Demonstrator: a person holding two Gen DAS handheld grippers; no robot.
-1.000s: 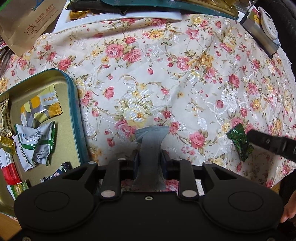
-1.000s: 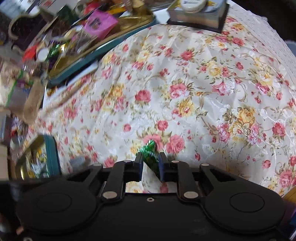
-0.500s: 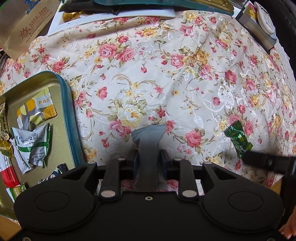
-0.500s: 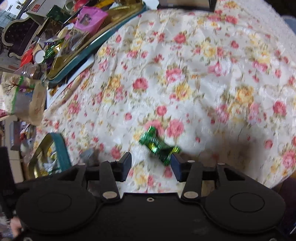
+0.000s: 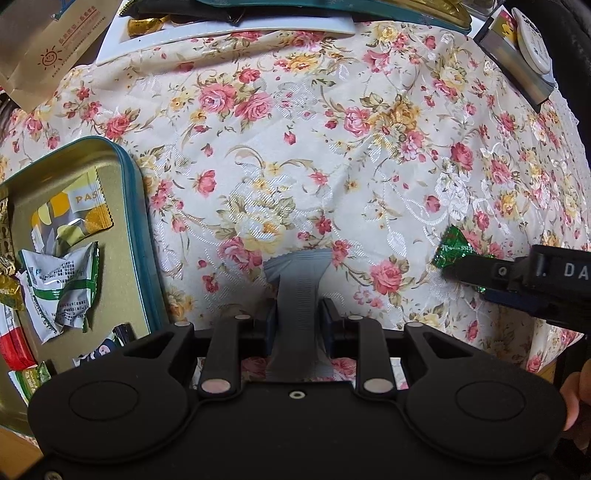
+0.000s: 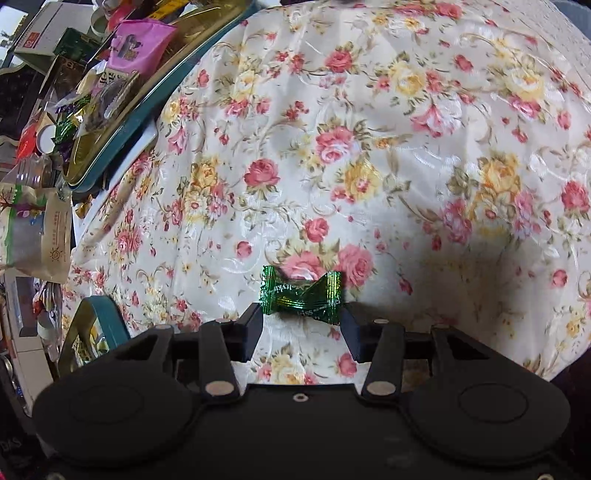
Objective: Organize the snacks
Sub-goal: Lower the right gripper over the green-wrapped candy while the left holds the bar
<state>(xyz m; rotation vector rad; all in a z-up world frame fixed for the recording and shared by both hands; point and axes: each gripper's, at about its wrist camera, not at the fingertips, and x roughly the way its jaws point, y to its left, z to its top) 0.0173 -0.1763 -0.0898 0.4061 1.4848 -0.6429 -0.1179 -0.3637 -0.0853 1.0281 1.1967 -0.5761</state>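
Note:
My left gripper is shut on a grey snack packet, held over the floral tablecloth. A teal-rimmed gold tin tray with several wrapped snacks lies to its left. My right gripper is open, its jaws either side of a green foil candy that lies on the cloth, not gripped. The same candy and the right gripper show at the right edge of the left wrist view. The tray edge shows at lower left in the right wrist view.
A second teal tray piled with snacks sits at the far side. A brown paper bag and a white board lie at the back. A grey box stands back right. The tablecloth drapes the table.
My right gripper opened and let the green candy drop onto the cloth; the candy now lies flat between its jaws. My left gripper still holds the grey packet, nearly still.

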